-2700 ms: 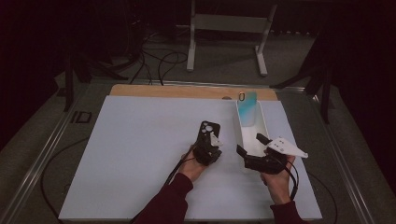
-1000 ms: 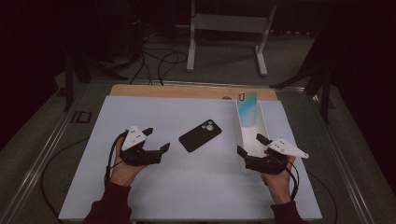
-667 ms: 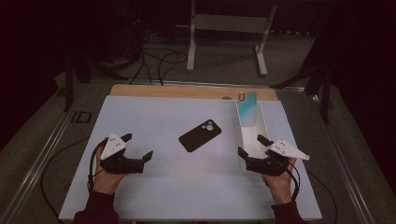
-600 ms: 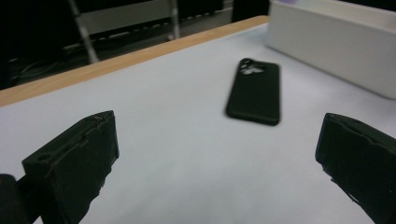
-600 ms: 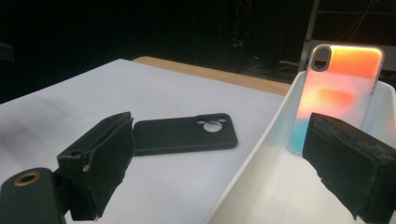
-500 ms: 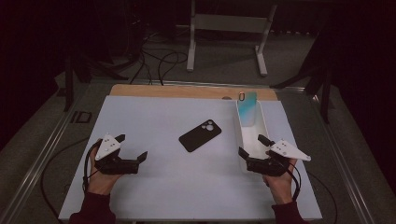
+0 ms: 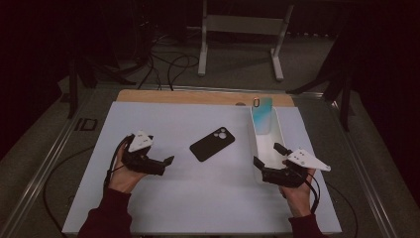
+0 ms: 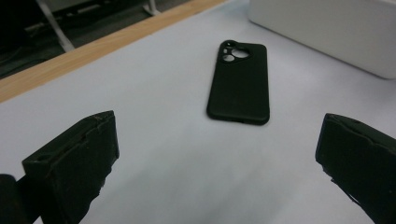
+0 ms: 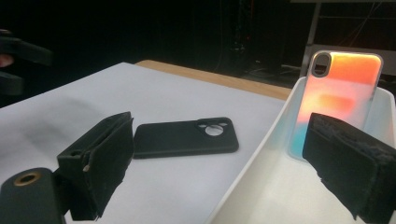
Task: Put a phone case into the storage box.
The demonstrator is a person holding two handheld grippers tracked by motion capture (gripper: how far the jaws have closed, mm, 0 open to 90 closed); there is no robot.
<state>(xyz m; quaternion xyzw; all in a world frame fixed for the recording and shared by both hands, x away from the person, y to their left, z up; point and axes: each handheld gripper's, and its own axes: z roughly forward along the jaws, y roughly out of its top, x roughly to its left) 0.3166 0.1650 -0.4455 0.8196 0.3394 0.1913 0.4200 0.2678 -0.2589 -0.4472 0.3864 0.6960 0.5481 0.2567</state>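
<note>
At the near edge of the desk (image 7: 163,213), white-topped with a pale wooden strip along its far side: two forearms in dark red sleeves, each hand carrying one pair of tongs.

Item 1. Left tongs (image 7: 166,163), black body with a white three-cornered plate on top, held low over the left half of the desk and pointing toward the middle. Jaws spread wide, having just been opening, with nothing between them; in the left gripper view bare white desk shows between the two black pads (image 8: 74,158).

Item 2. Right tongs (image 7: 267,162), black with a white three-cornered plate, held at the near end of the tray. Jaws wide apart, gripping nothing; in the right gripper view one pad stands over the desk and the other over the tray's inside.

Item 3. Flat black phone case with a round camera cut-out (image 7: 212,144), lying on the white surface near the middle of the desk, between both tongs and a little beyond them, touched by neither, cut-out end away from the person.

Item 4. Long white rectangular tray (image 7: 277,134), on the right side of the desk, running from the right tongs toward the far edge, just beside the black case but apart from it.

Item 5. Iridescent translucent phone case (image 7: 261,115), teal from above and orange-pink in the right gripper view, leaning upright at the tray's far end.
</note>
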